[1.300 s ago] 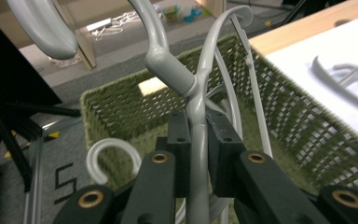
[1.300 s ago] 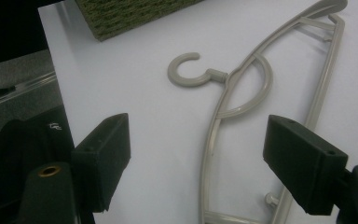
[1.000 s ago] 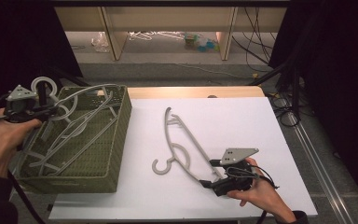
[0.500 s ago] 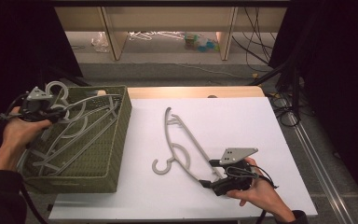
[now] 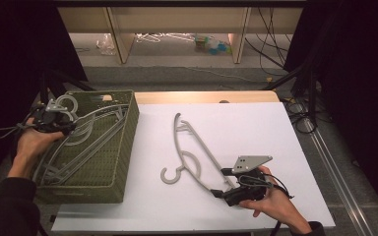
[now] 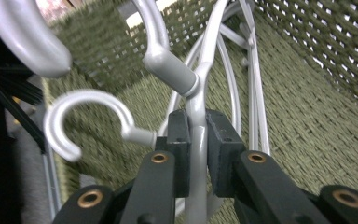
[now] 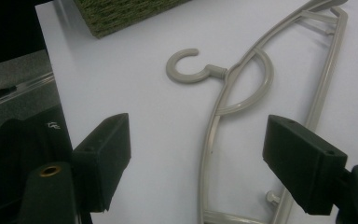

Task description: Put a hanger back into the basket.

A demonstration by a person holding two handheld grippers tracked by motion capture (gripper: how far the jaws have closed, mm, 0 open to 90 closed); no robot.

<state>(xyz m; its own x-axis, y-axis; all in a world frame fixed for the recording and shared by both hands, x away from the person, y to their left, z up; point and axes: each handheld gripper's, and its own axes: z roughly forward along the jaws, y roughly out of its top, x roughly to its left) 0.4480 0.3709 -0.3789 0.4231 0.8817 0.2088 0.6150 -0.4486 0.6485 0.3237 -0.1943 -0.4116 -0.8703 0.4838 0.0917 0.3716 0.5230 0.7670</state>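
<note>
Your left gripper point(image 6: 193, 154) clamps a basket hanger point(image 6: 198, 93); lift toward 3 o'clock, right gripper point(image 7: 198, 163) gaping idle.

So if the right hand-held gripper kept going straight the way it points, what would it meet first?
Probably the grey hanger lying on the white table: the open right hand-held gripper faces its lower arm, though depth is unclear.

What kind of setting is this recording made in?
Probably a lab-style recording bench: a white-topped table ringed by black curtains, loose cables on the floor, and a green woven basket of grey plastic hangers.
</note>
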